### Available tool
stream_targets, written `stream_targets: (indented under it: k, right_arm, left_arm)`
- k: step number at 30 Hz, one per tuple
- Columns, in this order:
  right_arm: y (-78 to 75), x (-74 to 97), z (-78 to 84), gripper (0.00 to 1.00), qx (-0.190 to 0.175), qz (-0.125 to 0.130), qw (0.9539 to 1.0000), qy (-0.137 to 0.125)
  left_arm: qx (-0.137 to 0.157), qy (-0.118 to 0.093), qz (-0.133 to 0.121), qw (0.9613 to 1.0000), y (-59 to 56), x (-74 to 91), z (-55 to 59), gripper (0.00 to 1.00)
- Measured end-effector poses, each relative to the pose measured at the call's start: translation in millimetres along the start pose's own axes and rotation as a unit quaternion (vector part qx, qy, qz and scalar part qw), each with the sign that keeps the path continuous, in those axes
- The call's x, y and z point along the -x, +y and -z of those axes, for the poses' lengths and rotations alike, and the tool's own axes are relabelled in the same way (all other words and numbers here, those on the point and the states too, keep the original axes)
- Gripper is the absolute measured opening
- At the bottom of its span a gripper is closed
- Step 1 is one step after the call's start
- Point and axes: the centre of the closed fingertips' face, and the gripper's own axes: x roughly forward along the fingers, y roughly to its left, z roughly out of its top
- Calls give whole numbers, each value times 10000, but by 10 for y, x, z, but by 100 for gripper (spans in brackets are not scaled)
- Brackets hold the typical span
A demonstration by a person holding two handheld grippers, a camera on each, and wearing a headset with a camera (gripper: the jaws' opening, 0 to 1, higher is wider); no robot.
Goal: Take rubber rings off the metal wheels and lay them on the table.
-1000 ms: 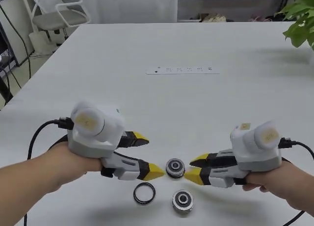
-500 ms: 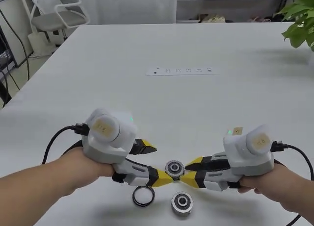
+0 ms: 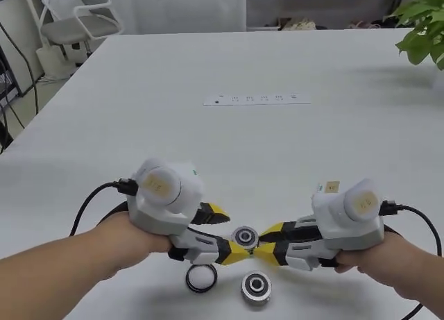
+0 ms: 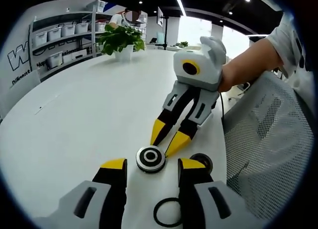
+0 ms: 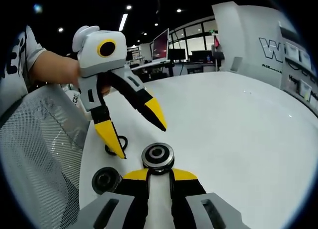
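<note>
Wheel (image 3: 244, 237) first: the metal wheel I'm working on lies flat on the white table (image 3: 291, 153), between my two grippers. In the left gripper view it (image 4: 150, 159) shows a dark band around a pale hub. I cannot tell from here whether that band is a rubber ring.

My left gripper (image 3: 231, 234) comes at that wheel from the left with its jaws spread wide. In its own view the two yellow tips of this gripper (image 4: 151, 164) stand on either side of the wheel, and I see a gap at both. In the right gripper view it (image 5: 140, 138) reaches in beyond the wheel (image 5: 158, 155), one tip raised and the other down by the table.

My right gripper (image 3: 267, 241) faces it from the opposite side of the wheel, jaws parted only narrowly and holding nothing. In its own view the tips of this gripper (image 5: 160, 175) sit just short of the wheel's near edge. The left gripper view shows the right gripper (image 4: 165, 145) with one tip at the wheel's rim.

A loose rubber ring (image 3: 201, 278) lies flat on the table, near the wheel on my side and to the left. A second metal wheel (image 3: 256, 287) lies just nearer to me than the first, apart from the ring. A white power strip (image 3: 257, 98) lies well beyond the wheel, towards the far end of the table.
</note>
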Motion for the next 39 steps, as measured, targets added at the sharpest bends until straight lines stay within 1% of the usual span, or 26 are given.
stream_targets:
  k: [5, 9, 12, 13, 15, 20, 22, 23, 24, 28, 30, 33, 35, 38, 39]
  right_arm:
    - [-1, -1, 0, 12, 60, 16, 10000, -14]
    - [-4, -4, 7, 12, 145, 30, 9999, -3]
    - [-4, -4, 6, 12, 132, 31, 9999, -18]
    - [-5, -5, 6, 12, 135, 29, 9999, -25]
    - [-5, -3, 6, 12, 126, 26, 9999, -36]
    - [-5, -2, 4, 12, 119, 27, 9999, -55]
    - [-5, -2, 4, 12, 120, 28, 9999, -63]
    - [-5, -2, 4, 12, 116, 30, 9999, -66]
    - [-5, -3, 4, 12, 116, 31, 9999, -66]
    - [-1, -2, 2, 12, 122, 35, 9999, -66]
    - [-5, -4, 4, 12, 121, 36, 9999, -67]
    - [-1, -2, 3, 12, 126, 37, 9999, -66]
    - [0, -2, 3, 12, 123, 38, 9999, -67]
    - [-1, -2, 4, 12, 129, 36, 9999, -62]
    - [-2, -3, 6, 12, 126, 35, 9999, -63]
  left_arm:
    - [-94, 100, 47, 9999, -18, -66, 20, 32]
    - [-111, 83, 69, 9999, -27, -96, 5, 28]
    - [-130, 118, 109, 9998, -47, -126, 13, 26]
    - [-162, 108, 93, 9998, -41, -133, 9, 27]
    - [-138, 104, 81, 9998, -33, -138, 6, 26]
    - [-169, 94, 31, 9998, -10, -140, 4, 24]
    - [-323, 128, -6, 9994, -10, -141, 11, 23]
    - [-492, 165, -37, 9986, -8, -144, 18, 23]
    - [-537, 177, -50, 9984, -13, -146, 20, 22]
    - [-499, 169, -67, 9986, -11, -140, 16, 22]
    - [-553, 189, -103, 9982, 1, -135, 21, 20]
    - [-554, 194, -116, 9982, 3, -134, 24, 19]
    - [-618, 216, -126, 9978, 3, -137, 27, 19]
    - [-845, 289, -151, 9959, -10, -140, 36, 19]
    - [-844, 290, -149, 9959, -6, -139, 35, 19]
